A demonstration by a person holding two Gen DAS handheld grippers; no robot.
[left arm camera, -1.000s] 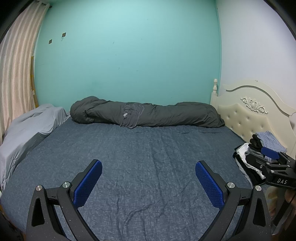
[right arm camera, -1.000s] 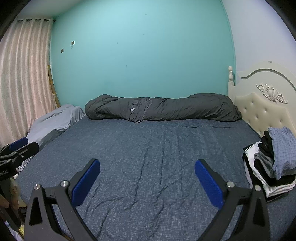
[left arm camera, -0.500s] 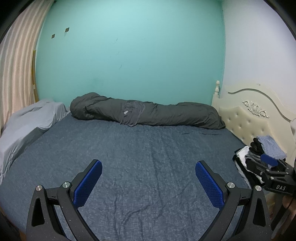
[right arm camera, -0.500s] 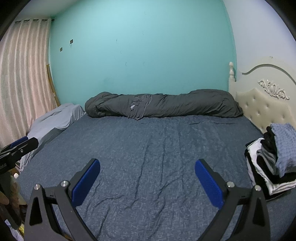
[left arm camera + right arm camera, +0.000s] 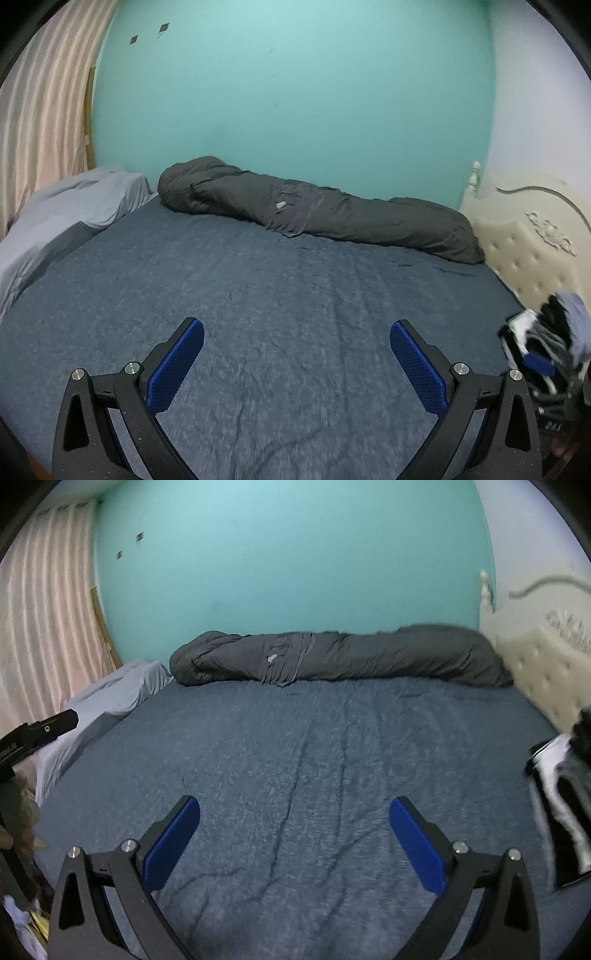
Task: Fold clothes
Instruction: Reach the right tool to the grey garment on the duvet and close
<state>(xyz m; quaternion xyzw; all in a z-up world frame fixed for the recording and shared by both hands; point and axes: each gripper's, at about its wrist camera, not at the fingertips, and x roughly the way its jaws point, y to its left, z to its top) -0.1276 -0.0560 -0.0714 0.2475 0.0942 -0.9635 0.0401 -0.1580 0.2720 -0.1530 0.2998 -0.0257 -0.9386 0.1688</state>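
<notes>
Looks like it's mostly done or between items: both the left gripper (image 5: 295,354) and right gripper (image 5: 294,832) hang spread wide and empty over the bare bed (image 5: 295,280), and the clothes (image 5: 565,794) sit piled at its right edge.

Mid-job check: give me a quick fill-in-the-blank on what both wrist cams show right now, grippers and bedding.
1. The left gripper is ____ and holds nothing.
2. The right gripper has its jaws ____.
3. The rolled dark grey duvet lies along the ____ wall.
4. The pile of clothes sits near the cream ____.

Missing words: open; open; teal; headboard
</notes>
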